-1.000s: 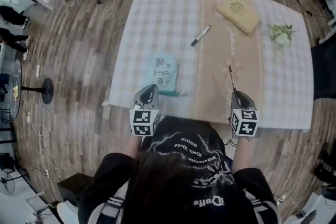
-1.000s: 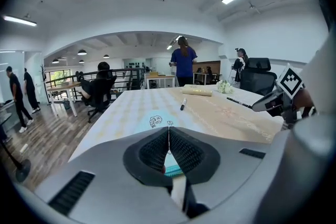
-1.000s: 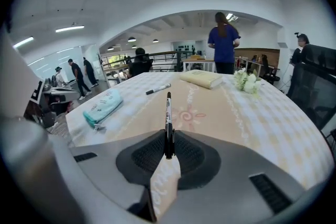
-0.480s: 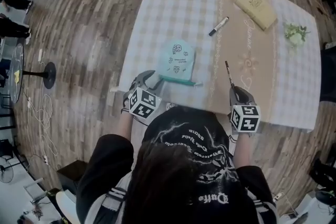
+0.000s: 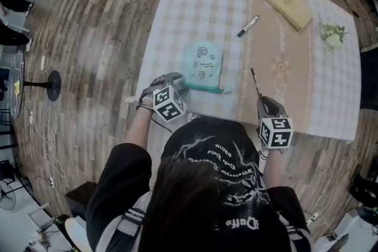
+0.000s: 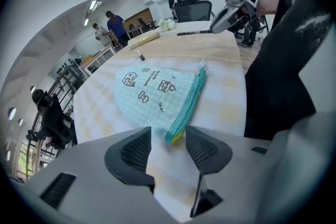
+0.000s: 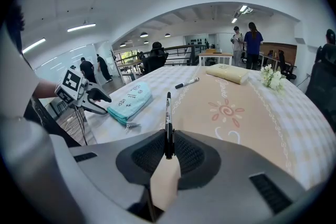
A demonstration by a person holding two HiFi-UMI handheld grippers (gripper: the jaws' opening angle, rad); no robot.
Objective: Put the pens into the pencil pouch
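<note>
Mint-green pencil pouch (image 5: 204,63) flat on worktop (image 5: 195,3); left gripper (image 5: 176,78) fingers, just spread wide, straddle its zip corner without touching, probably to steady it; right gripper (image 5: 261,101) fingers pinch black pen (image 5: 254,81) for insertion.

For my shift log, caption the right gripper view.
Right gripper, fingers shut on a black pen pointing ahead, with the teal pencil pouch lying ahead to the left.

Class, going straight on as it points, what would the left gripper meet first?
Probably the pencil pouch: its zipper corner lies between the tongs of the left gripper, which have just been opening.
</note>
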